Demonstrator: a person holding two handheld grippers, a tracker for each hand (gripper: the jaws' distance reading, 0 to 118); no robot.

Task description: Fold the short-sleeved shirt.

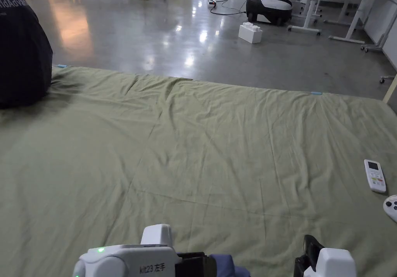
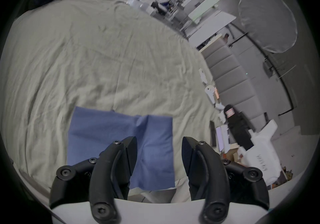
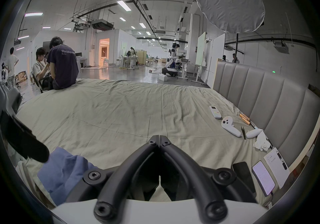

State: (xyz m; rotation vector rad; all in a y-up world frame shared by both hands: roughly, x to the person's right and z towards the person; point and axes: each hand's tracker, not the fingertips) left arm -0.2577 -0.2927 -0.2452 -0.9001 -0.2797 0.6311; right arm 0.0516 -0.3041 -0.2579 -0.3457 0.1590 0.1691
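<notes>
We note the blue short-sleeved shirt (image 2: 119, 142) lying as a flat, roughly rectangular folded piece on the wrinkled pale green bed sheet (image 2: 97, 57), at the near edge of the bed, directly under the left gripper (image 2: 159, 151); in the left gripper view that gripper's black jaws stand well apart above the cloth, holding nothing; one crease runs down the shirt between them. In the right gripper view the shirt (image 3: 62, 172) shows as a rumpled blue mass at lower left, beside the right gripper (image 3: 159, 138), whose black jaws are closed tip to tip with nothing between them; it sits over bare sheet (image 3: 121, 111), to the right of the shirt. In the head view we see the white housing of the left gripper (image 1: 132, 258) at the bottom edge, a sliver of blue shirt (image 1: 226, 264) just right of it, and the right gripper (image 1: 321, 260) further right. Toward the right side of the sheet lie a white remote control (image 1: 374, 175) and a white handheld controller (image 1: 390, 207), well apart from the shirt; a grey padded headboard (image 3: 259, 96) rises behind them. A person in a dark T-shirt (image 3: 62, 68) sits on the far left corner of the bed, back to us; beyond is the glossy grey floor (image 1: 174, 29) with a white block (image 1: 250, 32).
</notes>
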